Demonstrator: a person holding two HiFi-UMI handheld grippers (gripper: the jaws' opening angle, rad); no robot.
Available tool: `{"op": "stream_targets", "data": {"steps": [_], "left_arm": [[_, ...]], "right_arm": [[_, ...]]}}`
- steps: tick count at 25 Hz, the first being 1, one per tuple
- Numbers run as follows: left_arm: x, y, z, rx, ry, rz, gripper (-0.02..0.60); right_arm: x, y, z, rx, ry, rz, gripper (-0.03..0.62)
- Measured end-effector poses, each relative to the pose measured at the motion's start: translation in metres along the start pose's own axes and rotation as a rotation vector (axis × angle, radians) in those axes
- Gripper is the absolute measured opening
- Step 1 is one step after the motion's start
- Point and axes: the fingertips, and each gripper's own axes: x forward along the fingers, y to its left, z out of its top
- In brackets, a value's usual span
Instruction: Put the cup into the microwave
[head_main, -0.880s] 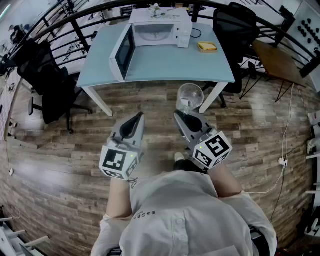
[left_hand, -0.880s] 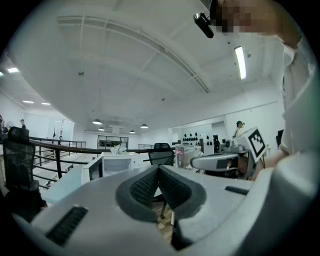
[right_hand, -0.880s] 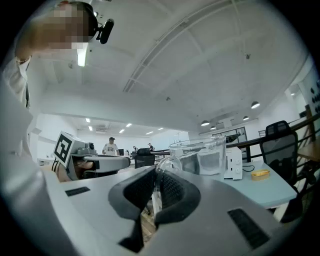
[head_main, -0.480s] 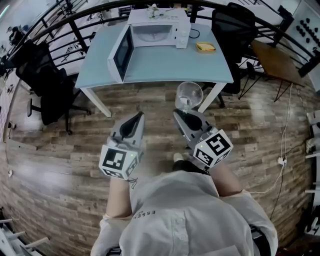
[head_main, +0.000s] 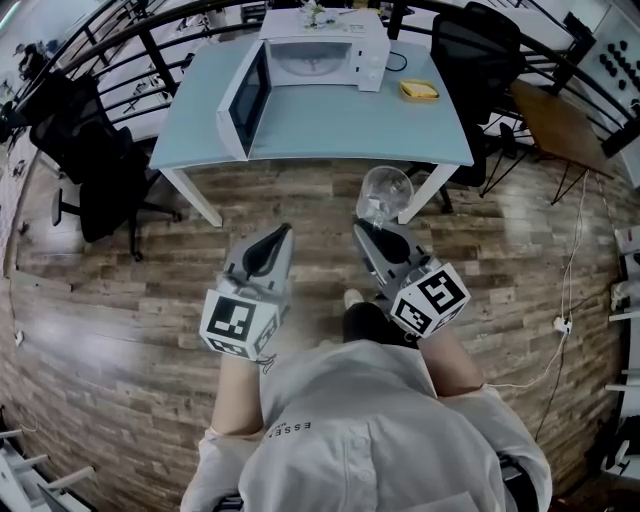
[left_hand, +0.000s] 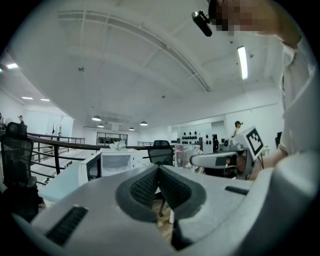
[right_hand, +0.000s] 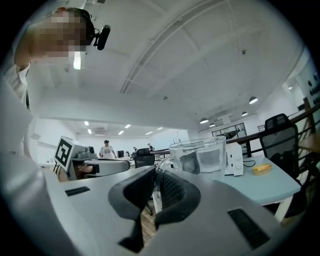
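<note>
From my end, the head view is mostly plank floor (head_main: 120, 300), running across the whole middle of the frame; above it, at top centre, stands the pale blue bench (head_main: 330, 130), with a black office chair (head_main: 95, 165) off its left end in the upper left of the frame; the white microwave (head_main: 320, 45) sits at the bench's far edge, at the very top of the frame, and its door (head_main: 245, 100) is swung wide open to the left, so I can see into the cavity; lower down, at centre, I have both tools over the floor, side by side and apart; the left hand-held gripper (head_main: 283, 228) sits left of centre, and in its own view its jaws are pressed together with nothing between them (left_hand: 158, 167); the right hand-held gripper (head_main: 362, 228) sits right of centre, and its own view shows the pads pinching the handle of the clear glass cup (right_hand: 200, 156); in the head view the cup (head_main: 384, 193) hangs just ahead of that gripper, at mid-frame right of centre, over the floor at the bench's near edge and well apart from the microwave; smallest, a flat yellow thing (head_main: 418, 90) lies on the bench, to the right of the microwave.
</note>
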Motion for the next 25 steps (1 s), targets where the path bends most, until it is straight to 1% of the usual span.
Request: {"op": "stream_targets", "data": {"steps": [5,8,10,12,17,21,25], "left_arm": [[0.025,0.014,-0.003,0.001,0.01,0.033,0.0],[0.053,0.029,-0.008,0.003,0.019,0.048,0.0],[0.075,0.044,-0.009,-0.002,0.029,0.075,0.0],[0.099,0.06,-0.007,-0.007,0.034,0.103,0.0],[0.171,0.087,0.005,-0.02,0.029,0.128,0.0],[0.23,0.107,0.015,-0.026,0.039,0.147,0.0],[0.278,0.13,0.021,-0.028,0.035,0.181,0.0]], "right_arm": [[0.018,-0.031,-0.007,0.021,-0.003,0.016,0.021],[0.038,-0.063,-0.011,0.029,0.002,0.027,0.021],[0.056,-0.086,-0.012,0.036,0.01,0.043,0.021],[0.074,-0.112,-0.01,0.041,0.015,0.063,0.021],[0.114,-0.181,0.006,0.035,0.033,0.102,0.021],[0.144,-0.237,0.018,0.03,0.049,0.133,0.021],[0.173,-0.284,0.028,0.018,0.051,0.168,0.021]]}}
